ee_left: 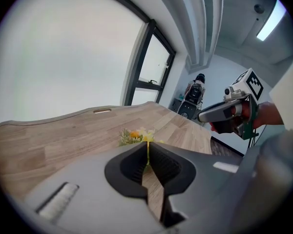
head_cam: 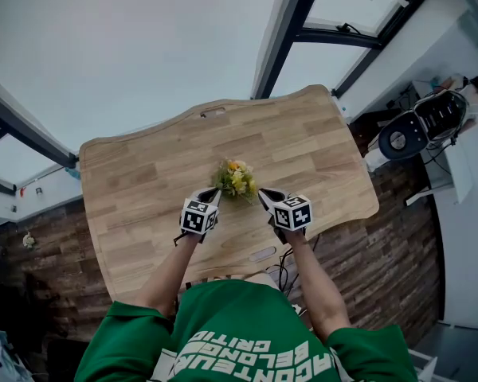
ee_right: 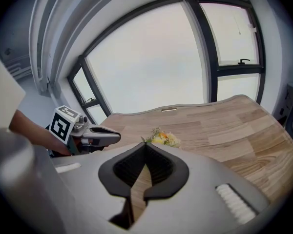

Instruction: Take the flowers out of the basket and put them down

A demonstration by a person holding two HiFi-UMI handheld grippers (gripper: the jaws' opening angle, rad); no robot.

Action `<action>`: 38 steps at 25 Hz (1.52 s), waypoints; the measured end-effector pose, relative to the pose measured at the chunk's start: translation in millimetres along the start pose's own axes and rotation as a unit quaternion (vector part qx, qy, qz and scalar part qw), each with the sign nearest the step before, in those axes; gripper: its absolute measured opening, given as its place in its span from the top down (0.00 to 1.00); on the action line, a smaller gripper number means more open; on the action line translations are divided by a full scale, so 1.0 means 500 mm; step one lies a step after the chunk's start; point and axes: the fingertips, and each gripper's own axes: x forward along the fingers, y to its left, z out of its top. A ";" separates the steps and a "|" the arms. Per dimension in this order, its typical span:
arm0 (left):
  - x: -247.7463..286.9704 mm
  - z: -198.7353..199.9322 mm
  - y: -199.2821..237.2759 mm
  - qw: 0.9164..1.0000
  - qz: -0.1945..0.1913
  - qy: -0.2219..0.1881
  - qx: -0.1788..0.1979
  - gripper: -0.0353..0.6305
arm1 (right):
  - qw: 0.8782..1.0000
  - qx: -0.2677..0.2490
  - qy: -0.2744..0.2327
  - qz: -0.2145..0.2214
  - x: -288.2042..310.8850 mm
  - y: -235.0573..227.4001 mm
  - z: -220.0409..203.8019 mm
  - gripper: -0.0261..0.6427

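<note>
The wooden table [head_cam: 143, 189] carries no basket that I can see (so the lifting-out looks done). The left gripper [head_cam: 215, 191] has its jaws nipped on a thin yellow-green stem of the flowers [head_cam: 236, 179], mid-table between both tools. The right gripper [head_cam: 263, 193], just beside them, is closed on nothing. What's left, I'd judge, is the setting-down: lower gently, then part the jaws.

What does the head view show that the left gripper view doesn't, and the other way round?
Only the head view: the person's green top and the dark plank floor. Only the left gripper view: the left gripper from right behind its jaws, which seem closed on a yellow-green sliver of the flowers, plus a ceiling light. Both: the wooden table, the flowers and the right gripper.
</note>
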 end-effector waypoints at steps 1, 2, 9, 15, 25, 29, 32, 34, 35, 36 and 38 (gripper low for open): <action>-0.014 0.000 -0.002 1.000 0.001 -0.005 0.001 0.92 | 1.000 -0.002 -0.004 -0.001 -0.008 0.008 -0.002 0.95; -0.028 -0.001 -0.005 1.000 0.001 -0.010 0.002 0.93 | 1.000 -0.003 -0.007 -0.003 -0.015 0.017 -0.004 0.95; -0.142 0.008 -0.030 0.998 -0.002 -0.060 -0.002 0.93 | 0.999 -0.021 -0.026 0.002 -0.063 0.096 -0.016 0.95; -0.241 0.035 -0.035 0.993 0.008 -0.120 -0.018 0.92 | 0.997 -0.042 -0.051 0.032 -0.080 0.158 0.003 0.95; -0.330 0.047 -0.046 0.989 0.049 -0.137 -0.010 0.92 | 0.991 -0.077 -0.062 0.093 -0.101 0.202 0.013 0.95; -0.332 0.031 -0.086 0.990 0.052 -0.127 -0.013 0.92 | 0.988 -0.090 -0.061 0.109 -0.128 0.200 0.000 0.95; -0.328 0.029 -0.119 0.991 0.056 -0.122 -0.011 0.92 | 0.987 -0.094 -0.064 0.112 -0.156 0.182 -0.005 0.95; -0.328 0.028 -0.139 0.990 0.060 -0.123 -0.012 0.92 | 0.987 -0.096 -0.065 0.112 -0.174 0.168 -0.009 0.95; -0.329 0.023 -0.150 0.990 0.062 -0.124 -0.013 0.92 | 0.987 -0.096 -0.065 0.112 -0.182 0.161 -0.014 0.95; -0.329 0.018 -0.160 0.990 0.064 -0.125 -0.015 0.92 | 0.987 -0.095 -0.065 0.113 -0.191 0.154 -0.019 0.95; -0.329 0.009 -0.179 0.989 0.070 -0.125 -0.017 0.92 | 0.987 -0.093 -0.066 0.114 -0.208 0.139 -0.029 0.95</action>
